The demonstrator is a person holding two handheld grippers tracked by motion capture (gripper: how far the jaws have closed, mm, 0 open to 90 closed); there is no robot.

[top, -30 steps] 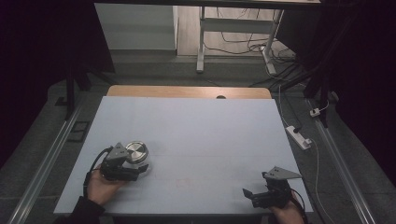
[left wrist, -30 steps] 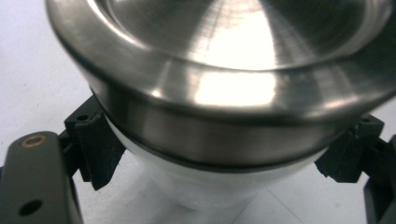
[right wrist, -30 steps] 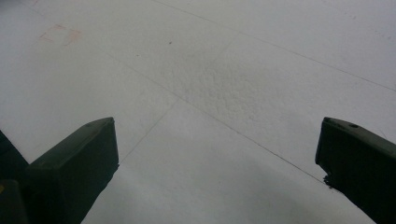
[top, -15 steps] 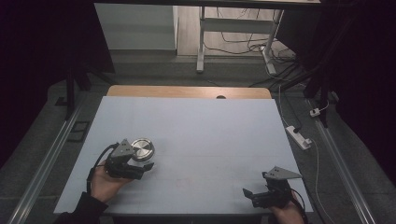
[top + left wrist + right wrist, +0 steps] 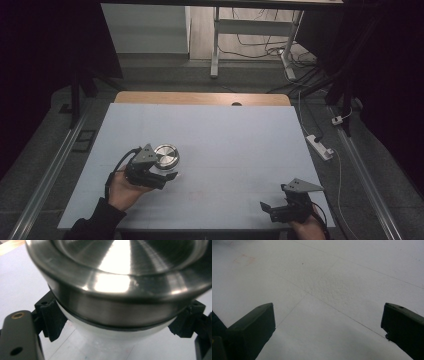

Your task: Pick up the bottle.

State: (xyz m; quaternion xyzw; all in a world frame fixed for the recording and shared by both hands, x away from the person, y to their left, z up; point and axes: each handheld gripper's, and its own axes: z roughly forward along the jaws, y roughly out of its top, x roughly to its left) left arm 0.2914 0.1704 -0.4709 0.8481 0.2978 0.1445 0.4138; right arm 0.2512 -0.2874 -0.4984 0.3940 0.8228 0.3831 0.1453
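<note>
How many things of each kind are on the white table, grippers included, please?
Grippers: 2, left gripper and right gripper
Steel lidded containers: 1, container, clamped in the left gripper
Total: 3

A: What's in my left hand?

B: Your left gripper (image 5: pixel 161 176), black with a grey three-cornered plate on top, sits at the near left of the pale blue-white table top (image 5: pixel 220 140). A round, shiny steel lidded container (image 5: pixel 165 156) is at its front end.

A: I can't make out my jaws on it from up here. And my right gripper (image 5: pixel 266 208)?

B: At the near right corner, low over the table, well apart from the container, its front end pointing left.

A: Beyond the table?

B: A bare wooden strip (image 5: pixel 200 98) at the far edge, then a white power strip (image 5: pixel 320 147) on the grey floor to the right.
</note>
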